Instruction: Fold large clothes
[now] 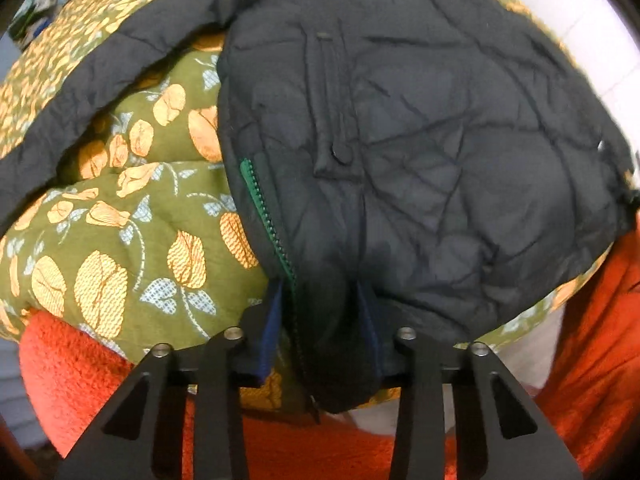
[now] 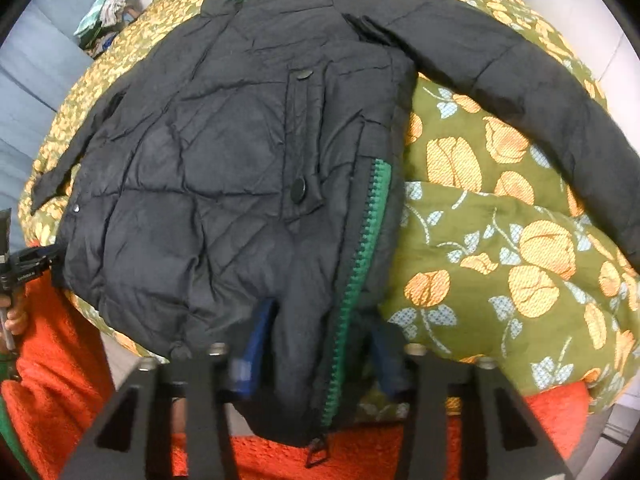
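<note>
Both pairs of jaws stand narrow, each pinching the near hem of the black quilted jacket (image 2: 208, 184). Left gripper (image 1: 325, 320): its blue-padded fingers (image 1: 274, 320) press a bunched fold of the hem just beside the green zipper (image 1: 260, 208). Right gripper (image 2: 320, 344): its blue fingers (image 2: 254, 352) close on the hem where the zipper's lower end (image 2: 352, 292) runs down between them, the zipper pull (image 2: 316, 454) hanging free below the edge.

Jacket position: spread front-up on a bed covered by an olive quilt printed with orange flowers (image 2: 500, 240). Its body fills the middle of both wrist views; one sleeve (image 2: 540, 92) stretches away across the quilt, apart from the body, with a raised roll of the quilt lying between sleeve and body. A buttoned pocket flap (image 2: 298, 190) sits on the jacket's front panel.

Surroundings: an orange fleecy cloth (image 1: 80, 364) lies under the quilt's near edge, directly below both grippers. In the right wrist view the other gripper's handle, held in a hand (image 2: 14, 320), shows at the far left edge. A heap of patterned cloth (image 2: 108, 12) rests beyond the bed's far corner, well apart from the jacket.
</note>
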`<action>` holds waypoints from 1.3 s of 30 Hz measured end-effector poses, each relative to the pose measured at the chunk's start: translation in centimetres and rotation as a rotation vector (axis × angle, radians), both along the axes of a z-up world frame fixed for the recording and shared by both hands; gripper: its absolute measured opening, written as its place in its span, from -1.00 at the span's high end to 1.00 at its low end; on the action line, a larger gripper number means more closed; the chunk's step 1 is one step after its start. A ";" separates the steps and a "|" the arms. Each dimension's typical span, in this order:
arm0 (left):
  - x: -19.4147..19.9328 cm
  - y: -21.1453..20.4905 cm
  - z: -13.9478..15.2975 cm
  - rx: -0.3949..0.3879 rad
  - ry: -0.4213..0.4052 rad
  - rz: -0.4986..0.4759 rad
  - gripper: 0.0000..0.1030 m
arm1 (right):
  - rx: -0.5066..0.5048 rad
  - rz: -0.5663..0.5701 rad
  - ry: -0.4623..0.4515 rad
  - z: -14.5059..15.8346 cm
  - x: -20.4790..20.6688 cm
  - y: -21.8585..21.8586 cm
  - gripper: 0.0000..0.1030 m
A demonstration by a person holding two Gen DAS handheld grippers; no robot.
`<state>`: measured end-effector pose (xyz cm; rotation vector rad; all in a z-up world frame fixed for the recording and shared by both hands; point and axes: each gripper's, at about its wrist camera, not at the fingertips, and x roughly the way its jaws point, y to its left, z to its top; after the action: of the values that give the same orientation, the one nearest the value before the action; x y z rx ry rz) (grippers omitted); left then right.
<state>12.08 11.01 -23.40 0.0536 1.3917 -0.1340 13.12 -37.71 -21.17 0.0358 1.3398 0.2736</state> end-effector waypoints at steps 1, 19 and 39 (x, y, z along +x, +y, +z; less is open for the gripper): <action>0.0 -0.3 -0.3 0.021 0.011 -0.009 0.33 | -0.021 0.003 0.007 0.0 0.0 0.1 0.34; 0.0 -3.3 12.7 0.032 -0.471 0.107 -0.81 | 0.042 -0.155 -0.222 6.1 -0.8 -2.6 0.06; 3.8 -6.7 8.9 -0.001 -0.439 0.182 -0.99 | 0.110 -0.557 -0.543 7.1 -4.4 -14.0 -0.72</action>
<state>15.89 4.29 -14.48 -0.0437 0.9527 0.0293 8.76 -51.73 -14.11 0.3939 0.7323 -0.1157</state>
